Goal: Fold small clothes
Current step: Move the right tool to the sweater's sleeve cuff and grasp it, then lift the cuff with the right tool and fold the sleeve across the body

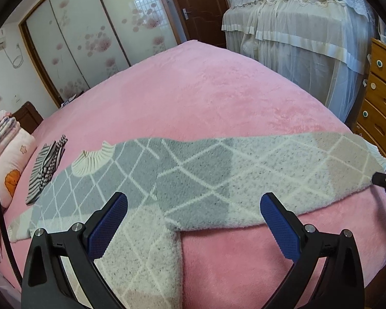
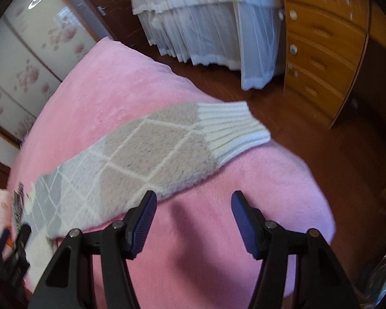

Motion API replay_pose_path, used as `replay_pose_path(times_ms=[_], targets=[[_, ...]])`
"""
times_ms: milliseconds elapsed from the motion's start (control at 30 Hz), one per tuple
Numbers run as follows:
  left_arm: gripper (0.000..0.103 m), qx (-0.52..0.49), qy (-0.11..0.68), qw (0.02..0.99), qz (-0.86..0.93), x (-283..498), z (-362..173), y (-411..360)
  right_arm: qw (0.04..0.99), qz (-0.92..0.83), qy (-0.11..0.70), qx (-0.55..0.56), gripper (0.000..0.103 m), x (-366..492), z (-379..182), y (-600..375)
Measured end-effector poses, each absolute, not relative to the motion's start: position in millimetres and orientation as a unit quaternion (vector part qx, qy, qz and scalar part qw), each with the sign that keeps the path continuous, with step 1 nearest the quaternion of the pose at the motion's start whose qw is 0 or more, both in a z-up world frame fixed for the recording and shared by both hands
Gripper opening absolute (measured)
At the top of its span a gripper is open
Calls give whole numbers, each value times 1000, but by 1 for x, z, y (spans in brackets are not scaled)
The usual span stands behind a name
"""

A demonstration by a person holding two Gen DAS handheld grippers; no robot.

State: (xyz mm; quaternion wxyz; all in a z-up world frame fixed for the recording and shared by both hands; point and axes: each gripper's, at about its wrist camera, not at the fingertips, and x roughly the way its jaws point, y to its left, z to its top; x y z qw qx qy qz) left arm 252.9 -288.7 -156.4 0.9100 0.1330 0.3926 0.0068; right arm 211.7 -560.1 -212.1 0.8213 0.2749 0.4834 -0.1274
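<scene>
- Your left gripper [image 1: 194, 206] hangs spread over the sweater [image 1: 193, 175], pinching nothing; bring it down on the near hem edge.
- Your right gripper [image 2: 194, 208] is spread too, nothing between its jaws, just beside the sleeve's lower edge; catch the knit, not the blanket [image 2: 193, 231].
- The sweater lies flat along the pink bed; motion blur hides whether the ribbed cuff [image 2: 231, 128] overhangs.
- Dresser [image 2: 321, 38] and wardrobe [image 1: 90, 38] stand nearby.
</scene>
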Motion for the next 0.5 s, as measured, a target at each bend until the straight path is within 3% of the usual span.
replay_pose_path(times_ms=[100, 167, 333, 500], targets=[[102, 124, 402, 907, 10, 253, -158, -283, 822, -126, 471, 294, 60, 218, -217, -567], [102, 116, 412, 904, 13, 253, -159, -276, 823, -126, 464, 303, 51, 225, -220, -570], [102, 100, 423, 901, 23, 252, -157, -261, 829, -132, 461, 288, 15, 236, -221, -570], [102, 87, 419, 903, 42, 245, -145, -232, 860, -138, 432, 235, 9, 233, -197, -551]])
